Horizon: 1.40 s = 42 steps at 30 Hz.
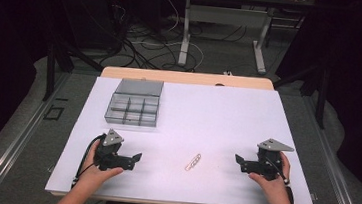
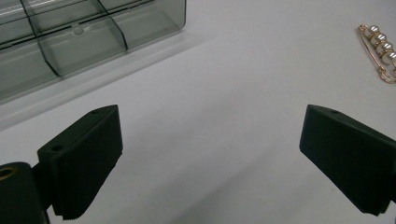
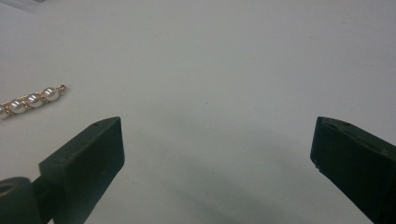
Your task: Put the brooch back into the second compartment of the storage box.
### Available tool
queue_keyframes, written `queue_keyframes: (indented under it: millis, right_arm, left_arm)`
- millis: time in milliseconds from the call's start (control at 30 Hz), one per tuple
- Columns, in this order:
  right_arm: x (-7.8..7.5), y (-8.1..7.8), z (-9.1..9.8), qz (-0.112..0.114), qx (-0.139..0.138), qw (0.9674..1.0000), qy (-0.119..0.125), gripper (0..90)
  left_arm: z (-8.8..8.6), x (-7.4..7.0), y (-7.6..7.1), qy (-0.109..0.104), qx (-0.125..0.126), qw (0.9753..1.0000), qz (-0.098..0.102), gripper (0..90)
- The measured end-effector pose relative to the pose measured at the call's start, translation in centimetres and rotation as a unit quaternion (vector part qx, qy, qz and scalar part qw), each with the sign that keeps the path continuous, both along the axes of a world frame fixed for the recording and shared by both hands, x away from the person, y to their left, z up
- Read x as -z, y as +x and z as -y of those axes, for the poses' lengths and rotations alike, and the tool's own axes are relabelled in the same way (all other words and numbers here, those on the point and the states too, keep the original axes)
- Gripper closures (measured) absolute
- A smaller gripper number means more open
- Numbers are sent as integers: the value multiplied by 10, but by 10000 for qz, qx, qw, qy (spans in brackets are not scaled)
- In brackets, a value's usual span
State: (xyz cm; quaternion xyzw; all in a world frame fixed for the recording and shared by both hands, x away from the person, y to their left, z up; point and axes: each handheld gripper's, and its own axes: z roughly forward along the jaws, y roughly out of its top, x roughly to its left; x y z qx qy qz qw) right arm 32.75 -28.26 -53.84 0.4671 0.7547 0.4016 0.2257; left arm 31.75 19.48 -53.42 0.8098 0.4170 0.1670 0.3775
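Pearl pin [image 1: 193,162]: lies flat on the white table [image 1: 227,121], near the front edge and roughly midway between the two grippers, touching neither. It is a gold safety-pin style brooch with a row of small pearls, seen close at the right edge of the left gripper view [image 2: 380,51] and at the left of the right gripper view [image 3: 32,101].

Left gripper [image 1: 136,157]: jaws spread wide with nothing between them, low over the table at the near left, pointing right toward the pin. Probably set this way so the jaws can straddle the thin pin.

Right gripper [image 1: 238,160]: also released and empty, at the near right, jaws aimed left at the pin. It mirrors the other, likely ready to steady or take the pin from its side.

Compartment box [image 1: 133,109]: clear grey plastic organiser with its lid open, far left, well apart from the pin. Its dividers look empty in the left gripper view [image 2: 84,37]; likely the place for the pin.

Likely step: approach, before any grasp.
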Motion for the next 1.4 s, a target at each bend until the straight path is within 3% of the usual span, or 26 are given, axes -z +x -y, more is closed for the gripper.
queue_keyframes:
  millis: [133, 267, 433, 767, 1233, 1400]
  right_arm:
    - [0, 0, -3, -37, -44, 10000, -29, 45]
    - [1, 1, -3, -7, -99, 9999, -48, 46]
    - [1, 0, -4, -37, -115, 9999, -37, 46]
    - [1, 0, -6, -78, -133, 9999, -47, 46]
    - [2, 1, -6, -59, -156, 9998, -107, 46]
    - [2, 1, -7, -77, -170, 9998, -100, 46]
  left_arm:
    - [5, 1, -2, 79, 98, 9999, 10, 76]
    - [11, 2, -5, 51, 133, 9999, -39, 161]
    - [20, 4, -8, 120, 302, 9994, -104, 167]
    - [34, 8, -14, 204, 602, 9979, -119, 322]
    - [50, 12, -17, 217, 804, 9963, -189, 420]
    - [59, 13, -17, 103, 846, 9961, -235, 442]
